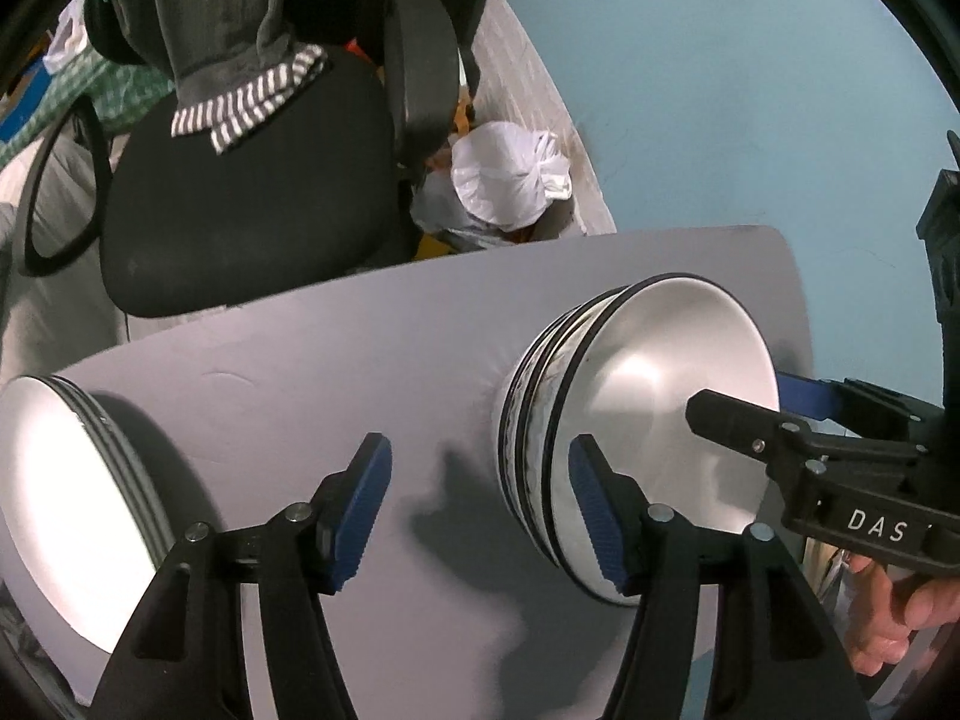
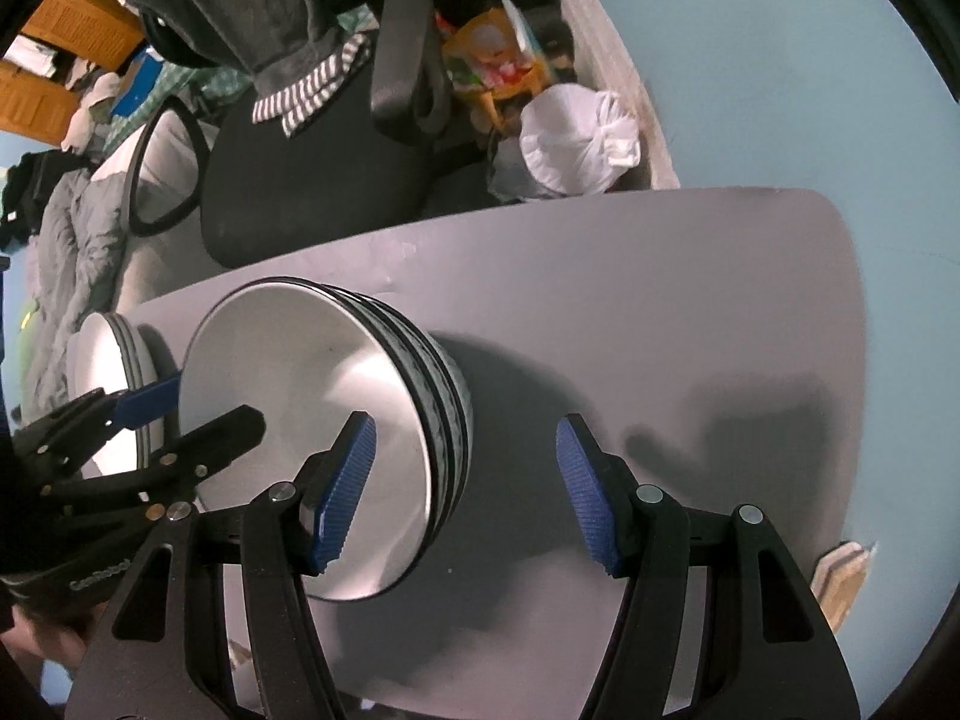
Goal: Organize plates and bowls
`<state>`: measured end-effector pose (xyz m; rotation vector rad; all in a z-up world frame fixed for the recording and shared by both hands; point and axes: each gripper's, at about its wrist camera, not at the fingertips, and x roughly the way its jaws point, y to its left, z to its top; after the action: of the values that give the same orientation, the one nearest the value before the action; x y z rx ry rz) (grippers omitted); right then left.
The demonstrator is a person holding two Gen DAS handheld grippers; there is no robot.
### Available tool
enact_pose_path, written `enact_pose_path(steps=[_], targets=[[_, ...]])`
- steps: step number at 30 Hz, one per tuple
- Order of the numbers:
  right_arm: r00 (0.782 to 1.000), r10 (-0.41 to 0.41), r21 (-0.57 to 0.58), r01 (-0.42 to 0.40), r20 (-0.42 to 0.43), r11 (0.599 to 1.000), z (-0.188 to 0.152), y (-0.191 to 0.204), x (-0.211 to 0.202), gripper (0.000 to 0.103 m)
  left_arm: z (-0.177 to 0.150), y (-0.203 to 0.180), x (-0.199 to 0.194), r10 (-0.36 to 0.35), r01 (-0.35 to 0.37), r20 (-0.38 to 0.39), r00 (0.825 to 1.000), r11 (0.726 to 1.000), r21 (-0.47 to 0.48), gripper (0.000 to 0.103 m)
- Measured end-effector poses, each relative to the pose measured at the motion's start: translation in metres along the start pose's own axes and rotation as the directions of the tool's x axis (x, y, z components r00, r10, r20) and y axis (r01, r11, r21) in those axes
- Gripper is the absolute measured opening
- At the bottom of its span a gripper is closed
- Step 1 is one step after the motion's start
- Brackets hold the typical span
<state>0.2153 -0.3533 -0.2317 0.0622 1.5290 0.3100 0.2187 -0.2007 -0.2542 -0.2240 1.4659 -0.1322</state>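
Bowls [image 1: 636, 420] sit nested and plates [image 1: 72, 498] stacked on the worktop [image 1: 360, 360]; little seems left. Left gripper [image 1: 480, 516] and right gripper [image 2: 465, 492] jaws gape wide, empty.

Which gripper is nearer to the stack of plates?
Left. The left gripper sits between the stack of plates and the stack of bowls; the right gripper is on the bowls' far side from the plates.

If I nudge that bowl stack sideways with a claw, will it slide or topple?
The bowl stack looks nested, with wide rims, so it would probably slide on the grey table as one. Its glossy surface may slip off a claw. Likely heavy and breakable; push low.
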Motion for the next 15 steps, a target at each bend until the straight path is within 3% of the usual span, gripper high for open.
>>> enact_pose_path(steps=[15], targets=[[0.999, 0.032, -0.038, -0.034, -0.043, 0.999, 0.005, -0.002, 0.016, 0.063, 0.002, -0.005, 0.019, -0.022, 0.02, -0.038, 0.999, 0.999, -0.047, 0.063]])
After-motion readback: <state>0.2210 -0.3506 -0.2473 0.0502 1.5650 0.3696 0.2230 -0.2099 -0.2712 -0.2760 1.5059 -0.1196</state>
